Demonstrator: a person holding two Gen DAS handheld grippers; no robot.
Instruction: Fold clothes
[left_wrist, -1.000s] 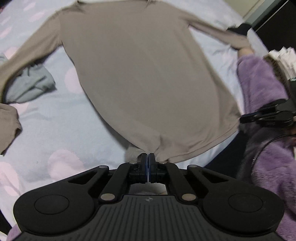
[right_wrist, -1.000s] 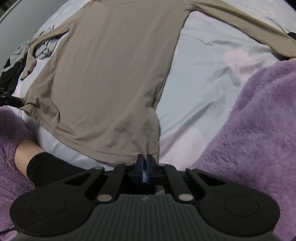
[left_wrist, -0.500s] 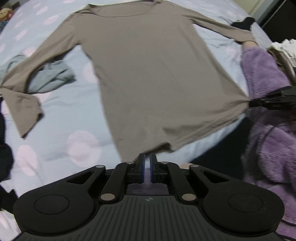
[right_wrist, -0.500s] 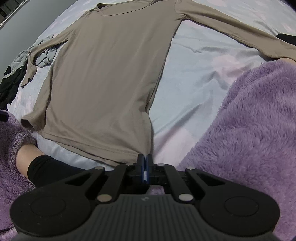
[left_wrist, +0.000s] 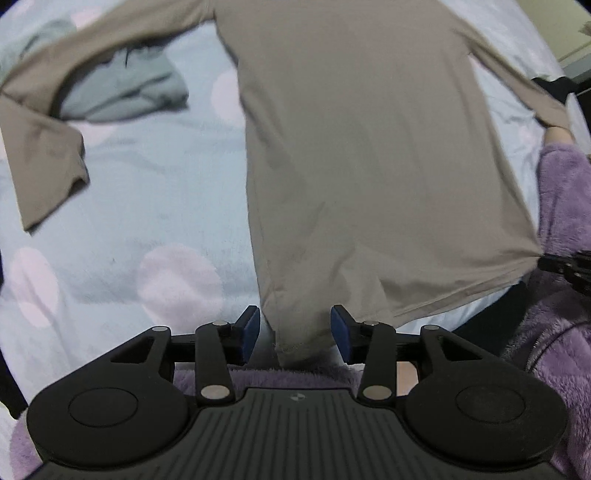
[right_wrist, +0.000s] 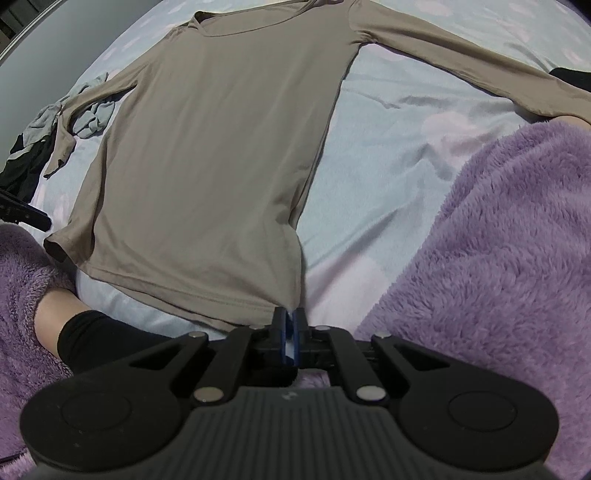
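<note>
A taupe long-sleeved shirt (left_wrist: 369, 147) lies spread flat on a pale blue bed sheet (left_wrist: 129, 229), sleeves stretched to both sides; it also shows in the right wrist view (right_wrist: 214, 155). My left gripper (left_wrist: 294, 332) is open, its blue pads either side of the shirt's lower left hem corner, not holding it. My right gripper (right_wrist: 290, 334) is shut on the shirt's lower right hem corner, and shows at the right edge of the left wrist view (left_wrist: 569, 264).
A crumpled grey garment (left_wrist: 122, 92) lies under the left sleeve, with dark clothing (right_wrist: 26, 166) beyond it. A fluffy purple garment (right_wrist: 498, 258) covers the near right of the bed and the person's legs. The sheet has pink dots (left_wrist: 177, 284).
My left gripper has opened and let go of the hem corner, which now lies between its pads. My right gripper keeps its hold on the other corner.
</note>
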